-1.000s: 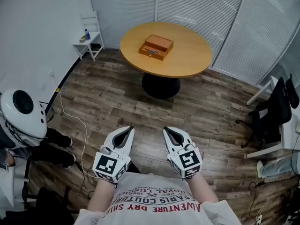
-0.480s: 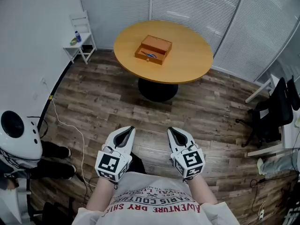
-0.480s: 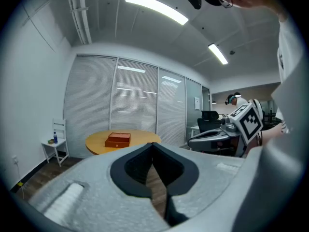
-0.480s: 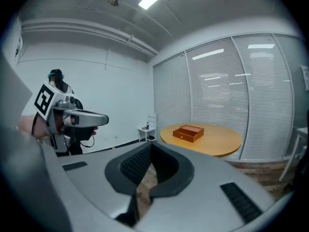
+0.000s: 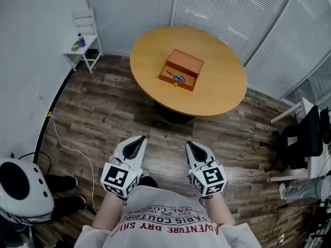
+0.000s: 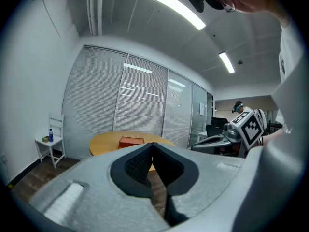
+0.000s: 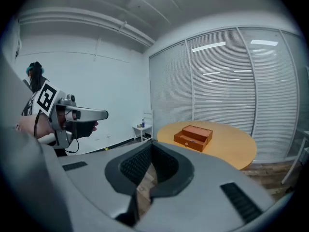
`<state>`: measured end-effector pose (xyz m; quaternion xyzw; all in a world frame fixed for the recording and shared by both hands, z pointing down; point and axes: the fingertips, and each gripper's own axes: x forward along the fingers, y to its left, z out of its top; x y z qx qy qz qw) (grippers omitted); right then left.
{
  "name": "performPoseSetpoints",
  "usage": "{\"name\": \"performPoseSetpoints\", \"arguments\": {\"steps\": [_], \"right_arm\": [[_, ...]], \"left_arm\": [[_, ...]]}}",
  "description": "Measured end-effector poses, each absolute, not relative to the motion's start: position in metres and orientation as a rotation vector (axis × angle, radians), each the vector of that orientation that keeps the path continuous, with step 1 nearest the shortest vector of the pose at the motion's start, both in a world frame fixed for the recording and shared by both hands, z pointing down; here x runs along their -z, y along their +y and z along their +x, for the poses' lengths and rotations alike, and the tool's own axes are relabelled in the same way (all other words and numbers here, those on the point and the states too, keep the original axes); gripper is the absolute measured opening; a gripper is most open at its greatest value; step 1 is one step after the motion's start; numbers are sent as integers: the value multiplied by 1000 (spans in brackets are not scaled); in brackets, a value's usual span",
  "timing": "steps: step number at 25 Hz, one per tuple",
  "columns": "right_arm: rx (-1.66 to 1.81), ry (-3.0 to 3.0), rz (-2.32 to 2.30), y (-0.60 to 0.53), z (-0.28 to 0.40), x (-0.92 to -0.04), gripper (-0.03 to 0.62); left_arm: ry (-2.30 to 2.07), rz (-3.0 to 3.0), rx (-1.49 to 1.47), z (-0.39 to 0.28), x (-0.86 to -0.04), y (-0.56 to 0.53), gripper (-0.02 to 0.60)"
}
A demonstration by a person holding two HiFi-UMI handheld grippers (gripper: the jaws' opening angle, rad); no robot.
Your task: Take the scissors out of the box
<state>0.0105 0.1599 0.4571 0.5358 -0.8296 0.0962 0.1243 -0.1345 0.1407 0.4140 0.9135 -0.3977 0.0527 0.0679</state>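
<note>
scissors (image 5: pixel 177 77) lie in the open drawer of the orange box (image 5: pixel 187 62), which sits near the middle of the round wooden table (image 5: pixel 222 89), well in from every edge. wood-plank floor (image 5: pixel 111 110) surrounds it, slatted blinds (image 5: pixel 227 9) behind, a white chair (image 5: pixel 85 24) in the left corner. left gripper (image 5: pixel 138 140) and right gripper (image 5: pixel 192 145) hang well short of the table's near edge, each with jaws pressed together on nothing.

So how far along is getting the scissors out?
Barely begun. Done: the box on the round table has its drawer open, scissors lying inside. In hand: nothing; the left gripper and right gripper are both shut and empty, well short of the table. Left: reach the box and lift the scissors out.
</note>
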Motion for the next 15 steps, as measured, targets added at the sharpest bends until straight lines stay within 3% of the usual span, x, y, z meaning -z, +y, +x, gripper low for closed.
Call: {"name": "performPoseSetpoints", "arguments": {"steps": [8, 15], "right_arm": [[-305, -2371, 1603, 52, -37, -452, 8], [-342, -2353, 1606, 5, -33, -456, 8]], "left_arm": [[-1155, 2752, -181, -191, -409, 28, 11], [-1144, 2717, -209, -193, -419, -22, 9]]}}
